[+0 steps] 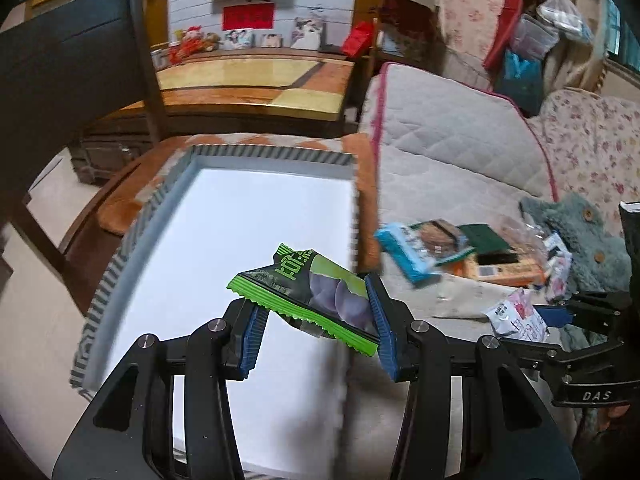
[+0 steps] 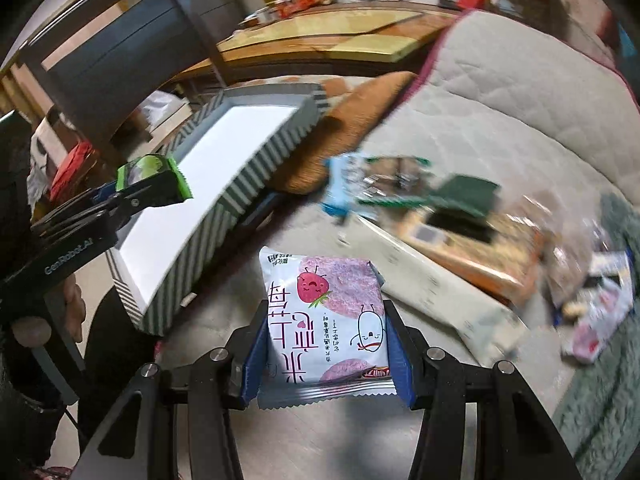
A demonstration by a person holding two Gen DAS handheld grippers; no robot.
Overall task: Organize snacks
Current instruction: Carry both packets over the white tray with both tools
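Observation:
My left gripper (image 1: 316,324) is shut on a green snack packet (image 1: 316,292), held tilted above the white floor of a striped grey box (image 1: 224,156). In the right wrist view the same left gripper (image 2: 152,192) hangs over the box's near left side with the green packet (image 2: 150,170) in it. My right gripper (image 2: 324,344) is shut on a white and pink strawberry snack packet (image 2: 324,312), above the quilted sofa seat just right of the box (image 2: 256,168). The left wrist view shows the right gripper (image 1: 532,316) and its pink packet (image 1: 516,314) at the far right.
A loose heap of snack packets (image 1: 460,252) lies on the grey quilted sofa (image 1: 452,148), blurred in the right wrist view as a heap (image 2: 440,208). A teal fluffy cloth (image 1: 584,236) lies beyond. An orange cushion (image 2: 344,128) lies under the box. A wooden table (image 1: 256,80) stands behind.

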